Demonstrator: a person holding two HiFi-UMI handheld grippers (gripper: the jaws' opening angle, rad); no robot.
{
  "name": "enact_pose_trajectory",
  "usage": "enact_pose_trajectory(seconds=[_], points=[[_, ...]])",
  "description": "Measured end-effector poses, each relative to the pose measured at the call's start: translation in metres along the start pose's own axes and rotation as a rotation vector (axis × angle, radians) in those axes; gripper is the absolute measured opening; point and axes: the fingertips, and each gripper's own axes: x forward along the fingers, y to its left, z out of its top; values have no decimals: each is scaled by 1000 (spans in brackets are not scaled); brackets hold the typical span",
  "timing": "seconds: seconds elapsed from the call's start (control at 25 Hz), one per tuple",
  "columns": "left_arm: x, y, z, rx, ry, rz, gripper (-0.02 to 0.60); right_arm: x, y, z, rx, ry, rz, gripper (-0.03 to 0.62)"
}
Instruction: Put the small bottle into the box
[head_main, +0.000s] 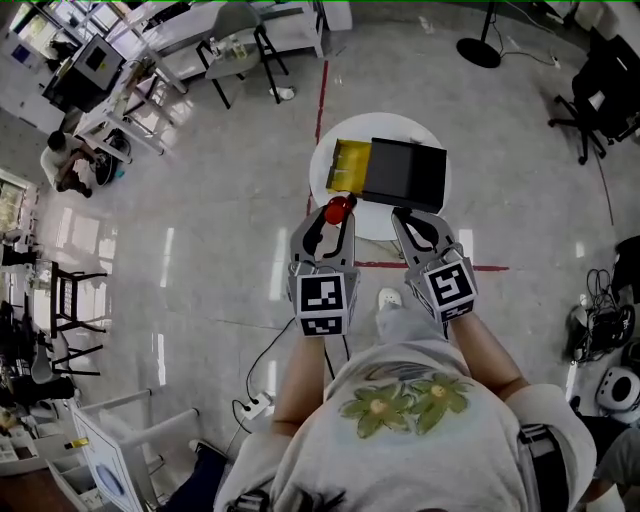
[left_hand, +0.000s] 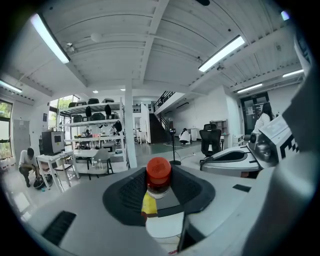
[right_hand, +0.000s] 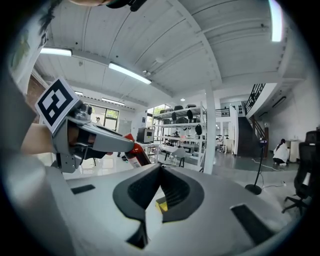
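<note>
Left gripper (head_main: 337, 216) clamping small bottle (head_main: 339, 208); right gripper (head_main: 403, 216) closed, box (head_main: 405, 172) on round table (head_main: 322, 170)

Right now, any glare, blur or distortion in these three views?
Head view: bright glare streaks the floor; small bottle sharp. Left gripper view: strong fisheye, dark corners, ceiling light blown out, bottle in focus. Right gripper view: same fisheye, ceiling lines bent, edges darkened.
</note>
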Motion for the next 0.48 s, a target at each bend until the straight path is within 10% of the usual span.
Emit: enact_pose_trajectory(seconds=[0.48], points=[[79, 17, -9, -45, 46, 37, 146, 58, -56, -13, -2, 20, 58, 6]])
